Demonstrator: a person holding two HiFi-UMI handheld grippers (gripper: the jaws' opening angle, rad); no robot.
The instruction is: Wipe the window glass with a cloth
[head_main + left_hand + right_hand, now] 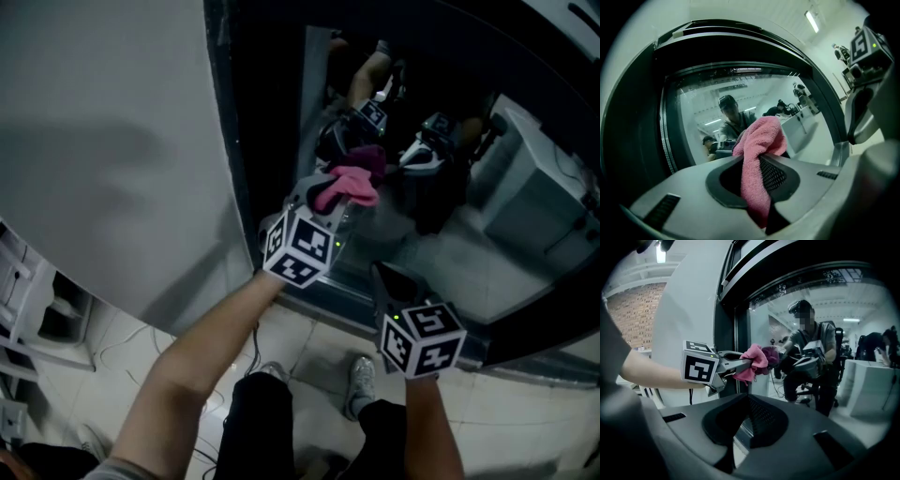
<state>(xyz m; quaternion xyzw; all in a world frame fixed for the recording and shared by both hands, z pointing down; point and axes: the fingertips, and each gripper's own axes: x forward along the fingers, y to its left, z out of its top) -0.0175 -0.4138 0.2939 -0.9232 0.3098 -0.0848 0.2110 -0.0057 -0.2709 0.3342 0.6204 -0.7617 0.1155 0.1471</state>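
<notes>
Left gripper (759, 174) is clamped tight on the pink cloth (760, 136), the bunched end pressed against the window glass (701, 105) and meeting its own reflection. Across to the right gripper (748, 417): jaws together, nothing between them, held lower.

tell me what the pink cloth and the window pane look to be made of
The pink cloth looks like microfibre or terry towelling, soft and matte. Its surface shows a fuzzy looped nap and it folds limply. The exact fibre can't be told. The window glass looks like plain smooth glass with a glossy finish. It throws back sharp mirror reflections, including the cloth itself.
</notes>
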